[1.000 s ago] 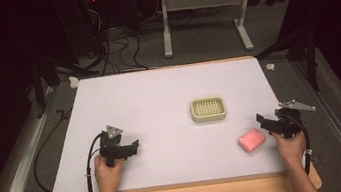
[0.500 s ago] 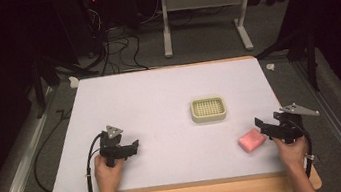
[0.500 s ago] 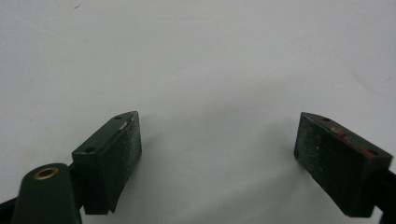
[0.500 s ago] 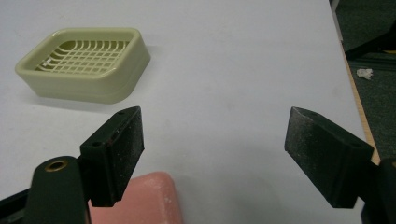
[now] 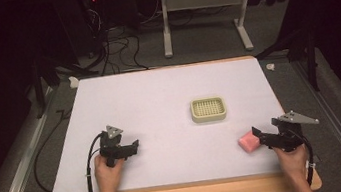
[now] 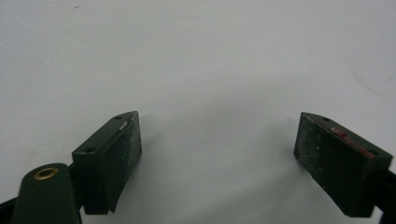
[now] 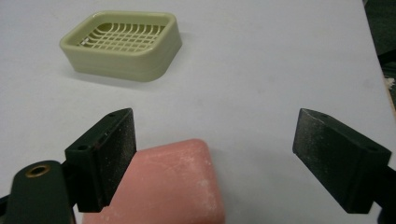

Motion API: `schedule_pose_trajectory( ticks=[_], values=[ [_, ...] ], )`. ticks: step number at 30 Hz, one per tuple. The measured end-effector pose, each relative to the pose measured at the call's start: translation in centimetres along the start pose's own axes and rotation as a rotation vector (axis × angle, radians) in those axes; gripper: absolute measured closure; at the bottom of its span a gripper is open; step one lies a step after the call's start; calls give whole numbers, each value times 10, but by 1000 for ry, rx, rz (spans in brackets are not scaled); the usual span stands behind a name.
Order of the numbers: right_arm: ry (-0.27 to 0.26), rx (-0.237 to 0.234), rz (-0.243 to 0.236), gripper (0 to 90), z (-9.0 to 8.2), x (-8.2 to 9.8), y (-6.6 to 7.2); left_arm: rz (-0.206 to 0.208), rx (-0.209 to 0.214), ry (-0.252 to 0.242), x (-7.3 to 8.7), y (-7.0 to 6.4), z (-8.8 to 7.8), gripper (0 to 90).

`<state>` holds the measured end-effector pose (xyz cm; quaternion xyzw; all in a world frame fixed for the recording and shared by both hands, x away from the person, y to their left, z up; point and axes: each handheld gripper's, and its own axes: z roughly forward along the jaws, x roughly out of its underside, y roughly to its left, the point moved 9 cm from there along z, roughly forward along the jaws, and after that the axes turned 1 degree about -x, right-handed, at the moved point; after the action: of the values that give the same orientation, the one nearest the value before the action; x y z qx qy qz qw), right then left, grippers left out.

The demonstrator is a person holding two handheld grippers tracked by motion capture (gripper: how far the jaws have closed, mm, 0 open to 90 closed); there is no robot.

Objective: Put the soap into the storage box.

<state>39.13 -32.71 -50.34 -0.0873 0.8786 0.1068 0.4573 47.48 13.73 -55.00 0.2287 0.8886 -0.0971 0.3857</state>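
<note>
The pink rounded bar of soap (image 7: 170,182) lies flat on the white-covered bench (image 5: 159,102), near its front right corner, and I judge it to be the thing I am going for. In the right gripper view it sits low between the jaws of my right hand-held gripper (image 7: 215,158), nearer the left-side jaw, which looks just beside or touching the bar's edge; I cannot tell which. The jaws are spread wide, with nothing pinched. I expect the bar to be light and stiff, with a dry, chalky-looking skin that should give the pads some bite, though its rounded corners could let it squirt out if I squeeze off-centre. I would take it across its two long flat sides, around the middle, and close gently. I can read no brand, stamp or writing on the bar. Farther back and towards the middle of the bench stands the pale green plastic soap dish with a grid floor (image 7: 123,44), empty and well apart from the bar; it carries no label that I can make out. On the other side, my left hand-held gripper (image 5: 128,150) rests near the front left of the bench, its jaws likewise spread wide over bare white surface, holding nothing.
</note>
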Motion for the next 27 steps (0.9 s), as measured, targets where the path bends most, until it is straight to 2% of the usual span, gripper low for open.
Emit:
schedule_pose_trajectory(
  ticks=[3,6,7,12,27],
  values=[
    [8,-10,-22,126,-1,4,4,0,0,0,0,0,0,155],
    [12,-28,-24,122,-1,7,10,0,1,0,0,0,0,155],
    [21,-38,-40,122,-1,10,15,0,0,0,0,0,0,155],
    [41,-43,-86,120,1,14,23,-1,0,0,0,0,0,155],
    [98,-58,-123,118,8,26,33,-3,0,-3,0,0,0,155]
  ],
)
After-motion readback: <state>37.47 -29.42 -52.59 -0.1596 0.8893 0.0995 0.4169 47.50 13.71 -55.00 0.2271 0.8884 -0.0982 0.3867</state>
